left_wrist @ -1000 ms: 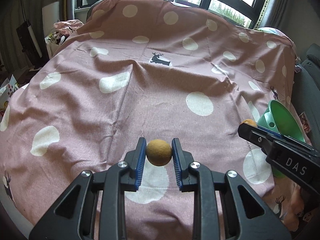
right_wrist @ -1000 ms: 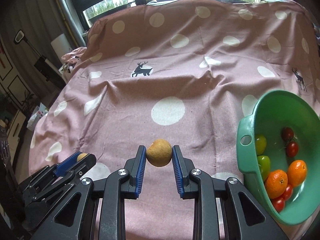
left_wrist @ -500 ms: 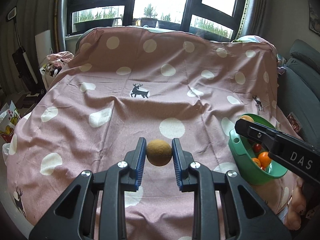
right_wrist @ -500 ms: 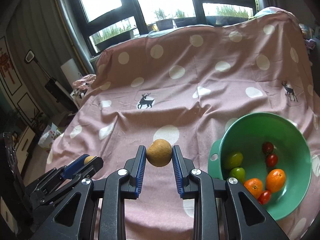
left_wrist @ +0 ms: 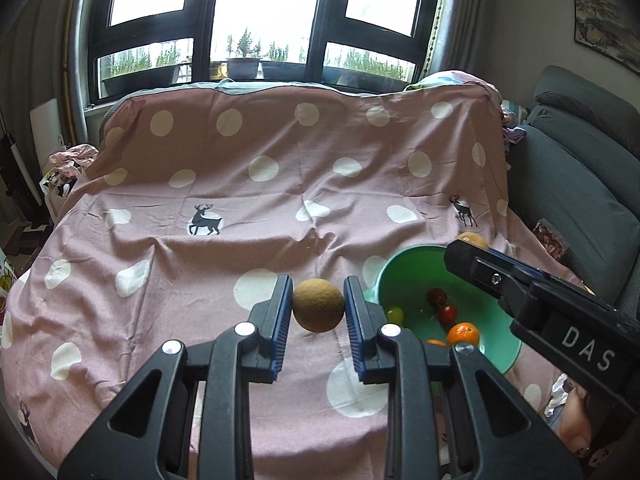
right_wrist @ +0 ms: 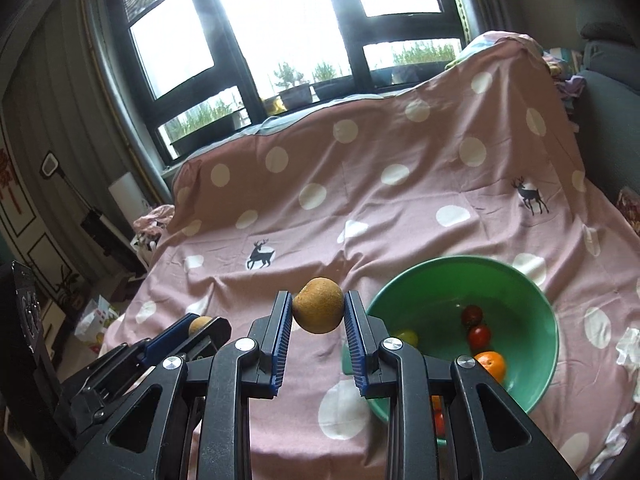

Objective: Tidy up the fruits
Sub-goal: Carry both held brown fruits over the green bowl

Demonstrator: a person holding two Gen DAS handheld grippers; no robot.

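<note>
The surface is covered by a pink cloth printed with white dots and dark deer, wrinkled in the middle and draped up over a raised back by the window. A green bowl is set on the cloth toward its right side, with red tomatoes, an orange and a yellow-green fruit seen inside. The same bowl is partly hidden in the left wrist view.

Bright daylight pours through a black-framed window; a grey sofa stands right, a framed painting above.
</note>
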